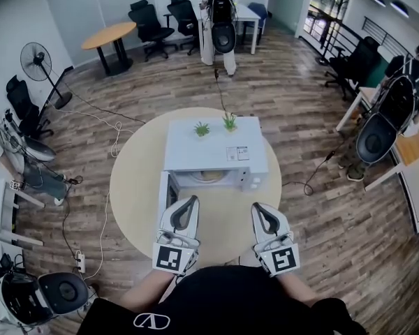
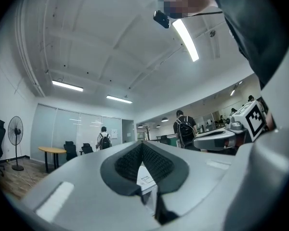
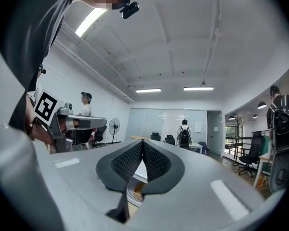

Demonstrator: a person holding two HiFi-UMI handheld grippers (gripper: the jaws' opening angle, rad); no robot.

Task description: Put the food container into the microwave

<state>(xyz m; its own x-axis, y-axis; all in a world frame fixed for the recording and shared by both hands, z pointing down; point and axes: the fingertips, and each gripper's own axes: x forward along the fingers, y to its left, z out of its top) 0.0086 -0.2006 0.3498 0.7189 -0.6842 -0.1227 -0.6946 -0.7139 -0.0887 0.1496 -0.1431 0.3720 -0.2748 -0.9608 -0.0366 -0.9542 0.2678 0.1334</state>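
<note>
A white microwave stands on the round table, its door swung open to the left. Inside the cavity a pale round food container shows. My left gripper and right gripper hover side by side over the table's near part, in front of the microwave and apart from it. Both are shut with nothing between the pads. In the left gripper view the shut gripper points level, with a sliver of the microwave below. In the right gripper view the gripper is likewise shut.
Two small green plants sit on the microwave's top. Cables trail over the wooden floor on the left to a power strip. Office chairs, a fan and desks ring the room. People stand far off.
</note>
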